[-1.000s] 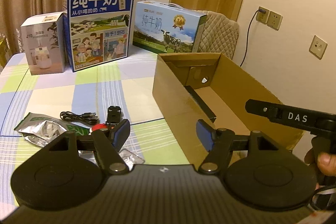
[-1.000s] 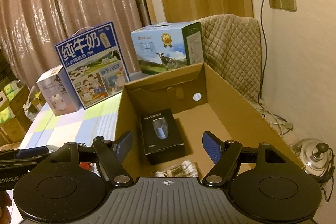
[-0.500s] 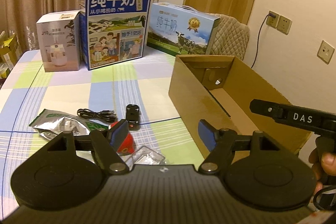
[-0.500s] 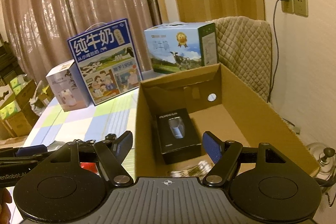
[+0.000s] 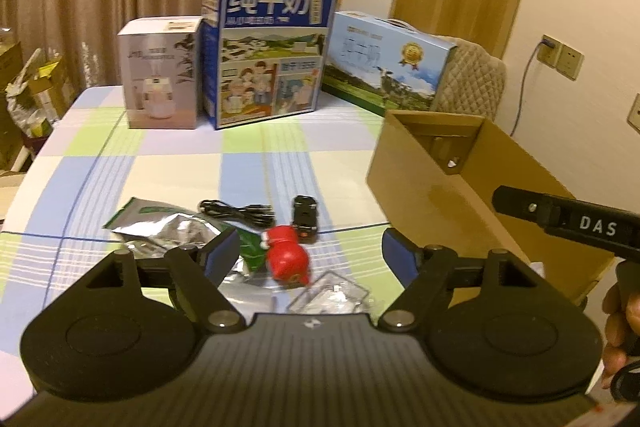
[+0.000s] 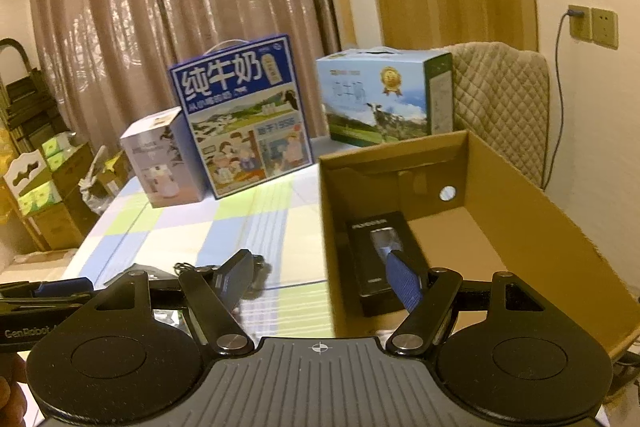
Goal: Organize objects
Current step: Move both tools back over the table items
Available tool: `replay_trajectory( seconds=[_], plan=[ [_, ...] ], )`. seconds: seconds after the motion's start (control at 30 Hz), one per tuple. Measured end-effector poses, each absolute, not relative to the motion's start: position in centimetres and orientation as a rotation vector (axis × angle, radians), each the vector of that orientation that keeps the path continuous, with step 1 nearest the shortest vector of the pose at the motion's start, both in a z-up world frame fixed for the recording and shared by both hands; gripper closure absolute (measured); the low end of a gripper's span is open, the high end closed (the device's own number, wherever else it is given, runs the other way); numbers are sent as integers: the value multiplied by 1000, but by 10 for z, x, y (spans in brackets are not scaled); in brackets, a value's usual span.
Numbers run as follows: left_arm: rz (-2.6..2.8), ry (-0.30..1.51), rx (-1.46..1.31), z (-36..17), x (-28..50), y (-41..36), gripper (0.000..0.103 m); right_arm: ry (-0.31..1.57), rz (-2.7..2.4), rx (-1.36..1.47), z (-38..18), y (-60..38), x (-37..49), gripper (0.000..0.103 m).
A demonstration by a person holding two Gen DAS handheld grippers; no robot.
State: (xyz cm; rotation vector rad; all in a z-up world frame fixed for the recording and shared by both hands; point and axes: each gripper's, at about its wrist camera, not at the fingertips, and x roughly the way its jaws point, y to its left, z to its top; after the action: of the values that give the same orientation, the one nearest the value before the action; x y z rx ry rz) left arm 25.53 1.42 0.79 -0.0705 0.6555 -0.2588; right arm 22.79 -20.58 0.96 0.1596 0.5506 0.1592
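Red toy (image 5: 287, 259): lies on the checked bench (image 5: 160, 171), beside a foil pouch (image 5: 168, 227), black cable (image 5: 236, 211) and small black gadget (image 5: 306, 217).
Cardboard box (image 6: 540, 227): open, holds a black carton (image 6: 380, 255).
Left claw (image 5: 310, 257): released, above the toy.
Right claw (image 6: 324, 279): released, empty, at the box's near wall.

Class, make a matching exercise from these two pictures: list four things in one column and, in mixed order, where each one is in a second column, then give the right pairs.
Things:
1. black box
2. red toy
3. black cable
4. white carton

Places:
A. at the far end of the table, left of the tall blue milk carton
B. inside the open cardboard box
C. on the tablecloth, beyond the foil bag
D. on the tablecloth between the open left gripper's fingers in its camera's view

Pairs: 1-B, 2-D, 3-C, 4-A
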Motion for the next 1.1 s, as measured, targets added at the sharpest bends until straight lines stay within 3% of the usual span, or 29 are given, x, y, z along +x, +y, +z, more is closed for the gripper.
replay_trajectory(
  seconds=[0.47, 0.87, 1.1],
  plan=[
    [-133, 679, -81, -6, 247, 81, 25, 555, 354, 60, 1, -142, 227, 32],
    [-128, 745, -42, -36, 252, 105, 25, 700, 518, -75, -58, -103, 240, 32],
    [-170, 776, 16, -49, 272, 95, 21, 787, 532, -163, -94, -90, 260, 27]
  ],
)
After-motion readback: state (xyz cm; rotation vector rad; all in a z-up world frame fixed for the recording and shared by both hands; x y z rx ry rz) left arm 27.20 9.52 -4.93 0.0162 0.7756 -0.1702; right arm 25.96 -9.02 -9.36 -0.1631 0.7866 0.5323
